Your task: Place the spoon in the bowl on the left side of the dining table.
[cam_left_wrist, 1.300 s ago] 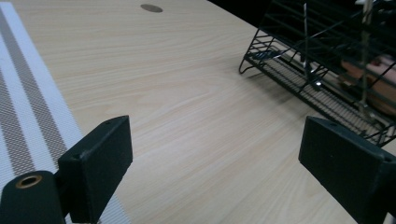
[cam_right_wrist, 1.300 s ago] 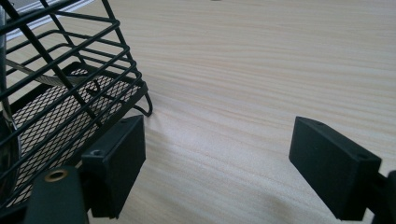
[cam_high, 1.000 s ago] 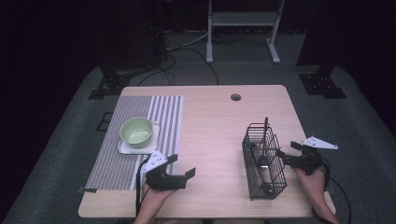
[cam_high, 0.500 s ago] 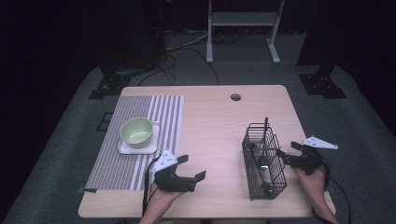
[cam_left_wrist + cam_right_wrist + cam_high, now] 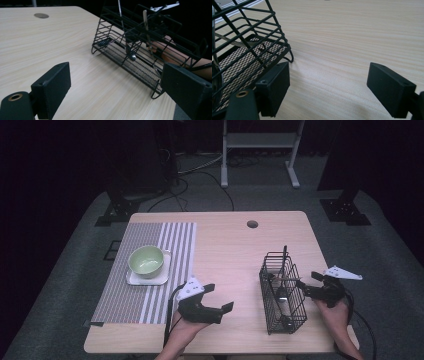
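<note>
High view: both hand-held grippers close on the black wire basket [image 5: 283, 292] at the right of the tabletop [image 5: 230, 255].

The right hand-held gripper [image 5: 306, 290] sits just beside the basket's right wall, jaws spread and empty; the left hand-held gripper [image 5: 220, 301] hovers over bare wood to the basket's left, jaws likewise wide apart, pointed toward it. This looks like the approach step: I judge the next move calls for the left one to reach the basket or the cutlery [image 5: 146, 27] standing in it, while the right one steadies the frame. The basket holds a few metal utensils, some upright, some lying on its mesh floor. Well apart on the striped placemat [image 5: 150, 270], a green bowl [image 5: 146, 260] sits on a white square plate [image 5: 147, 279]; the bowl appears empty.
</note>
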`<state>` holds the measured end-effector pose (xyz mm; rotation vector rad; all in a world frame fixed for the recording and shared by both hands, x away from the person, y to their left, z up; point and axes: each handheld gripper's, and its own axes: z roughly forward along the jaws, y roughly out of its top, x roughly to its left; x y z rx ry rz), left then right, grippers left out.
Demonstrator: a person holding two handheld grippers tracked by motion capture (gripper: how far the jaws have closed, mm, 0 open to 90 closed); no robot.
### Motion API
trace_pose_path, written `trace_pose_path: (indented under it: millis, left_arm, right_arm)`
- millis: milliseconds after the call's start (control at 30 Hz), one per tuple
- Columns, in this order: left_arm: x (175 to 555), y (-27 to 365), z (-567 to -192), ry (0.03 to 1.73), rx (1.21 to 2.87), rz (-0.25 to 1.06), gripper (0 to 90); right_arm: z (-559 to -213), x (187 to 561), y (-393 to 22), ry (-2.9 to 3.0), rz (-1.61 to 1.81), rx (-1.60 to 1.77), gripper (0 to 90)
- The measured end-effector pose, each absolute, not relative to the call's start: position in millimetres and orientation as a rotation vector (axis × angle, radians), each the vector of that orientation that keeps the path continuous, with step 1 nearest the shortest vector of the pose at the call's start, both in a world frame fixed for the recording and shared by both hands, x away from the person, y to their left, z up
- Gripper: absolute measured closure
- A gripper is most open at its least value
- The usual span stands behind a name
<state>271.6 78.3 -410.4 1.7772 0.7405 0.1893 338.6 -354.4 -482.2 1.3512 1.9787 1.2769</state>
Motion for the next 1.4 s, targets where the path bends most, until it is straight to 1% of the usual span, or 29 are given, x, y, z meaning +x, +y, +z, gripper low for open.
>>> trace_pose_path:
  millis: [233, 733, 1400]
  left_arm:
    - [277.1, 61.2, -408.1, 0.723, 1.772, 0.155, 9.0]
    - [280.5, 49.0, -405.7, 0.71, 1.768, 0.117, 9.0]
    - [286.2, 22.4, -401.2, 0.678, 1.785, 0.077, 9.0]
  right_arm:
    - [-482.2, 338.4, -354.7, 1.979, 1.285, 1.347, 17.5]
    - [-482.1, 338.7, -354.9, 1.98, 1.284, 1.346, 17.5]
    - [-482.2, 339.0, -355.2, 1.985, 1.287, 1.344, 17.5]
